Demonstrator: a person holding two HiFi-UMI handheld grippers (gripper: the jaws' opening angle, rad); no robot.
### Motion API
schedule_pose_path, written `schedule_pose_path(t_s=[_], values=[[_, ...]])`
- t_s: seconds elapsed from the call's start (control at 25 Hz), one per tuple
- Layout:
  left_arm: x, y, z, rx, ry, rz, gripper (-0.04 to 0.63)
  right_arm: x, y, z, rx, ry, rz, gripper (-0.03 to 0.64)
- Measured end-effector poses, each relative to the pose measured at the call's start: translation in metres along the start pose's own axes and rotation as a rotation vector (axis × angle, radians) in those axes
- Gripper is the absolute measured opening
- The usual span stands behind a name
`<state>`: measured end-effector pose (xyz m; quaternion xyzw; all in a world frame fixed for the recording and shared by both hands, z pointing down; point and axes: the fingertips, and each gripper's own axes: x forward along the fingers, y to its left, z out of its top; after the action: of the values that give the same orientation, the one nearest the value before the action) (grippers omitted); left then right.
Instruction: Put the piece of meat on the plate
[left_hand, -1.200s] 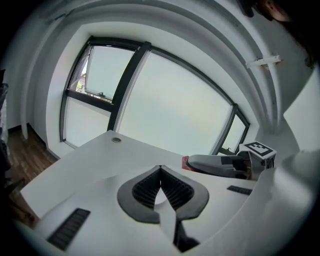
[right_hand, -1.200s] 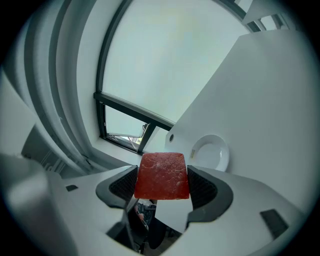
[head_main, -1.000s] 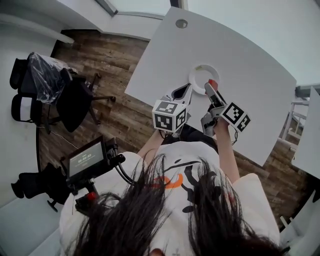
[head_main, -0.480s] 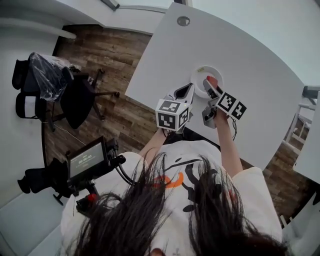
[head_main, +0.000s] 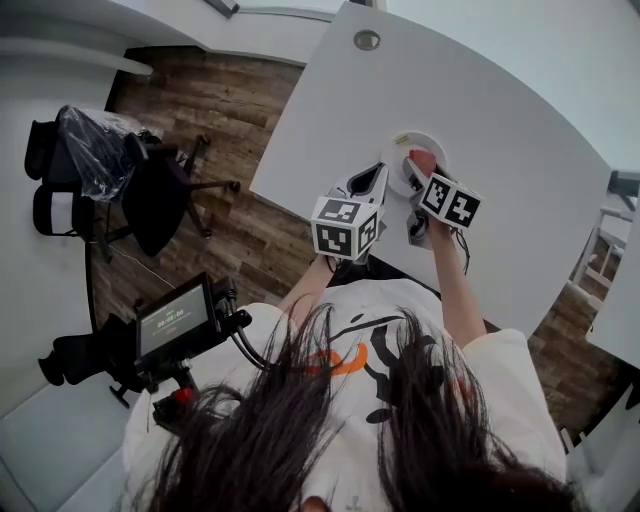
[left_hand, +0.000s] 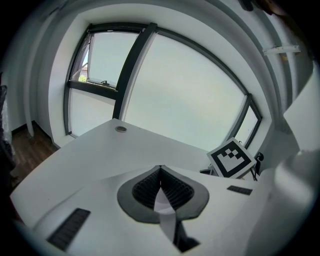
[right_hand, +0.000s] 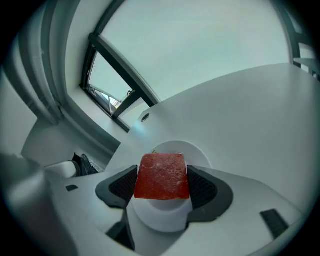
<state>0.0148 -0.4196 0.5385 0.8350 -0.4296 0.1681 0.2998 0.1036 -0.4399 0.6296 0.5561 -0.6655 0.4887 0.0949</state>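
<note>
White table fills the upper right of the head view, with wood floor to its left. Meat, a red slab, sits at the centre of the right gripper view. It is clamped between the ribbed pads of the right gripper, whose jaws press on its two sides. Behind and under it lies the plate, white and round, with its rim showing above the slab and its floor showing below. The meat hangs over the plate's middle; whether it touches the plate I cannot tell. In the head view the plate lies near the table's lower-left edge, close to the person. The left gripper hovers just left of the plate, apart from it, with its jaws together and nothing between them.

The release looks like the risky part. If the jaws part while the meat is high, it may land on an edge and tip over the rim. If it clings to one pad, it may drag sideways as the gripper lifts. Nothing steadies the plate, so a low jaw could nudge it toward the nearby table edge.
</note>
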Motion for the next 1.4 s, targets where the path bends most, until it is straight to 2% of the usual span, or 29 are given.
schedule_pose_path(t_s=[0.2, 0.52, 0.88, 1.12, 1.4], values=[[0.001, -0.002, -0.001, 0.003, 0.004, -0.004, 0.006, 0.004, 0.003, -0.003, -0.11, 0.026, -0.051, 0.311], [0.0, 0.004, -0.001, -0.007, 0.001, 0.01, 0.006, 0.008, 0.005, -0.004, -0.202, 0.044, -0.097, 0.311], [-0.001, 0.012, -0.003, -0.015, 0.002, 0.029, 0.006, 0.012, 0.002, -0.011, -0.369, 0.07, -0.146, 0.311], [-0.002, 0.015, -0.003, -0.017, 0.002, 0.035, 0.006, 0.013, -0.002, -0.013, -0.564, 0.093, -0.194, 0.311], [-0.002, 0.018, -0.005, -0.019, 0.005, 0.042, 0.006, 0.013, -0.005, -0.014, -0.593, 0.088, -0.193, 0.311]])
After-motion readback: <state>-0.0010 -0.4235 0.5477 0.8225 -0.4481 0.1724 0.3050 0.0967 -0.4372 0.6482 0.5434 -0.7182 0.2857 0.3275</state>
